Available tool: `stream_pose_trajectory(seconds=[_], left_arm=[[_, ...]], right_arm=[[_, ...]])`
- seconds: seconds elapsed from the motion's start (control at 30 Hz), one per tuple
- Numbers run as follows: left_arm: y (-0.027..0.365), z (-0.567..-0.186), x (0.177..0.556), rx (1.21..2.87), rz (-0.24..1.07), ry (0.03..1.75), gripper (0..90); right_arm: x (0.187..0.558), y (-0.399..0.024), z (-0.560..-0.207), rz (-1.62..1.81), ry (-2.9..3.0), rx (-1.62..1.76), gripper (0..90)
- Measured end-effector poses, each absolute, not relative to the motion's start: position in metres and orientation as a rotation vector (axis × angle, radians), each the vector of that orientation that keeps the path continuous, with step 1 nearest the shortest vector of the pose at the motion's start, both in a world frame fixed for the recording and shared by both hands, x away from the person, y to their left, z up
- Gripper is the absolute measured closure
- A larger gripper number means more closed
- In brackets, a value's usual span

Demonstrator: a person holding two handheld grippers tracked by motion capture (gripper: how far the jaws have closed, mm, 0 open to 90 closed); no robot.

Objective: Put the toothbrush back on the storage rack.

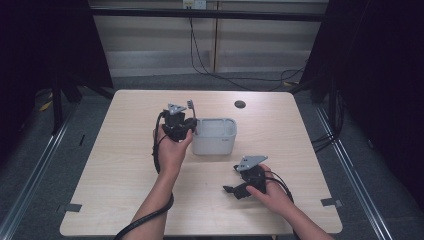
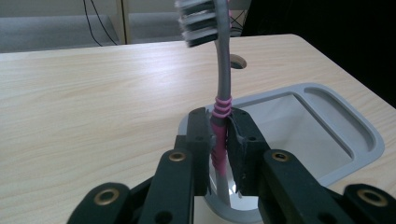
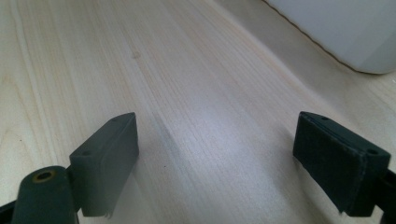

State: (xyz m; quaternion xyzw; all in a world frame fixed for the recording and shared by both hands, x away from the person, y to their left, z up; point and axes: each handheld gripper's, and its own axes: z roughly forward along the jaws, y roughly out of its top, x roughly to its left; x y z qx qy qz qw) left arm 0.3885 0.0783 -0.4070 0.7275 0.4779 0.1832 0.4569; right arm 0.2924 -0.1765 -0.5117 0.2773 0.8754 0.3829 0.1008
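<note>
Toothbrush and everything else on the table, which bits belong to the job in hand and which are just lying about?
In the job:
- toothbrush, grey with pink grip
- left gripper, jaws shut on its handle
- grey tub under the brush

Lying about:
- right gripper, jaws open, resting on the table
- cable hole
- wall cables

Each black hand-held gripper [image 1: 179, 123] carries a grey triangular plate (brass-ringed pivots) and a trailing cable.
</note>
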Motion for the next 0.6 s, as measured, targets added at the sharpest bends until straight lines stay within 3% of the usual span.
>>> stream_pose_trajectory(seconds=[0.6], left_arm=[[0.0759, -0.4116, 0.3838, 1.823, 0.456, 1.168, 79.3]], right_arm=[[0.2924, -0.1765, -0.5117, 1.131, 2.587, 0.819, 13.6]])
